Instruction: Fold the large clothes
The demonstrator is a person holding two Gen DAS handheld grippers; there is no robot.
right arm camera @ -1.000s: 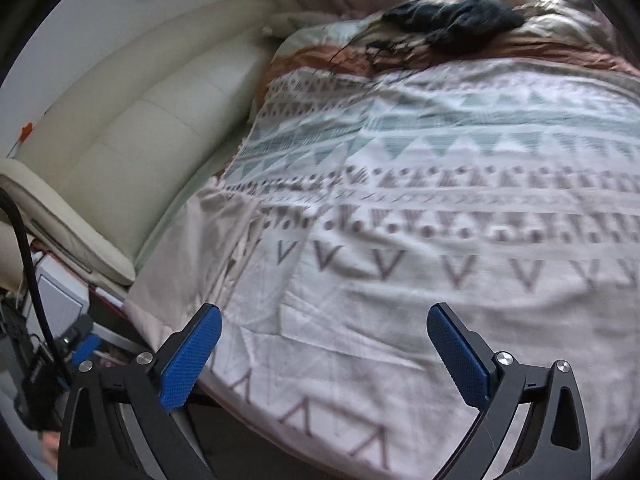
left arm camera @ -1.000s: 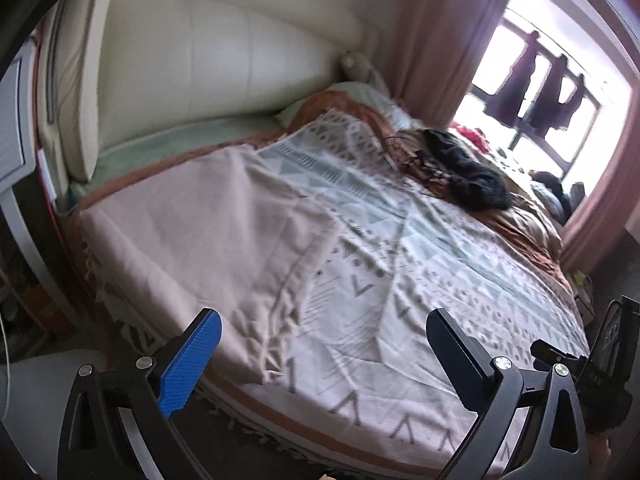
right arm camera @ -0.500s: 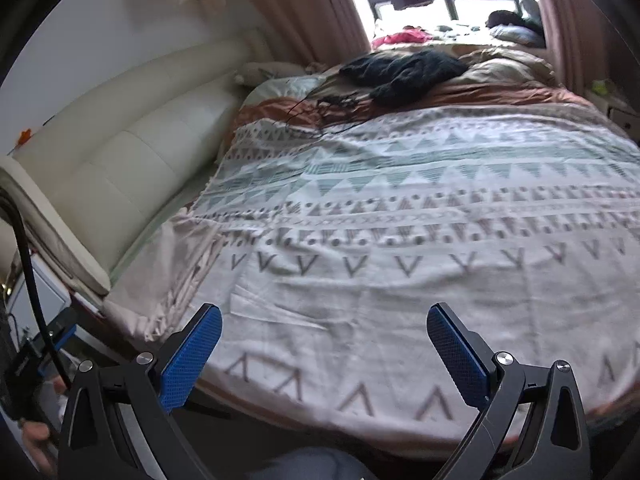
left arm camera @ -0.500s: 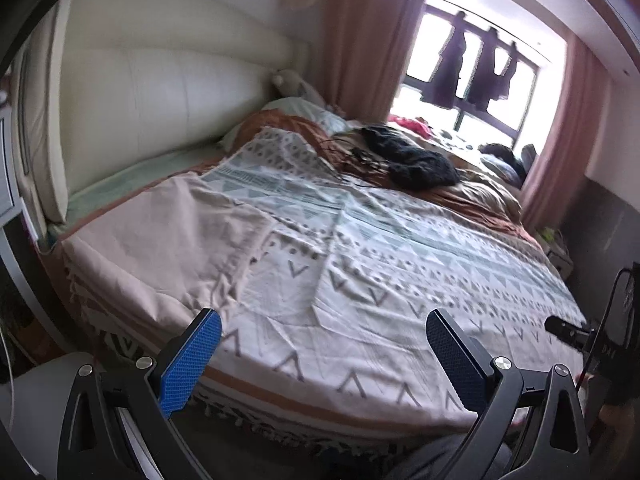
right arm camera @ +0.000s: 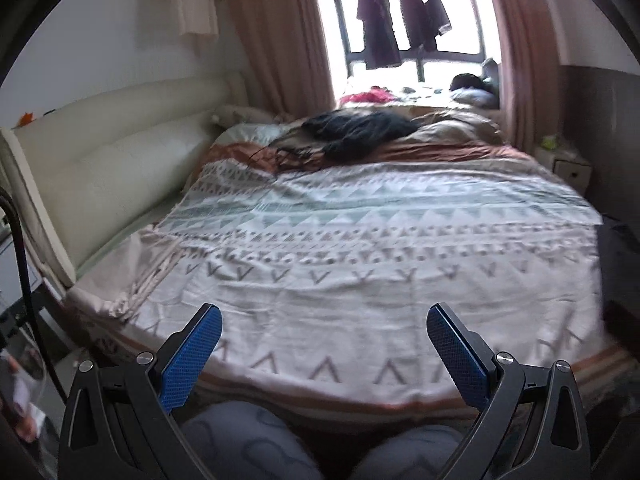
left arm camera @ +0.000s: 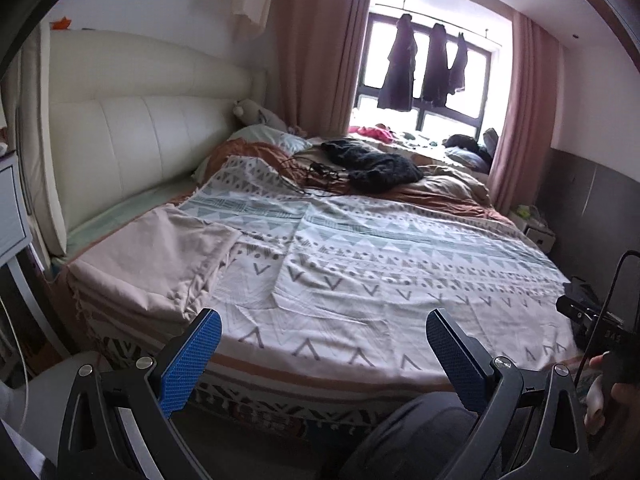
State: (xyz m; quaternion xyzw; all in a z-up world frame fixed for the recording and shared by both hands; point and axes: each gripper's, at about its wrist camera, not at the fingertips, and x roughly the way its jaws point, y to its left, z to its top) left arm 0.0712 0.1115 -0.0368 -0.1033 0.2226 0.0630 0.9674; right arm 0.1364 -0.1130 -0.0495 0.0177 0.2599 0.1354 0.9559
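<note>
A large patterned cloth (left arm camera: 380,264) with triangles and V marks lies spread flat over the bed; it also shows in the right wrist view (right arm camera: 380,256). Its left corner is folded over, showing a plain pink underside (left arm camera: 160,256). My left gripper (left arm camera: 324,354) is open and empty, held off the near edge of the bed. My right gripper (right arm camera: 324,350) is open and empty, also back from the near edge, above the person's knees (right arm camera: 248,440). Neither gripper touches the cloth.
A cream padded headboard (left arm camera: 120,140) stands at the left. A dark garment (left arm camera: 372,164) and cables lie at the bed's far side on a brown duvet. Clothes hang at the window (left arm camera: 424,68). A white nightstand (left arm camera: 12,216) is at the left edge.
Both grippers have pulled back and up from close over the cloth, so the whole bed and window now show. Both jaws stayed open and empty.
</note>
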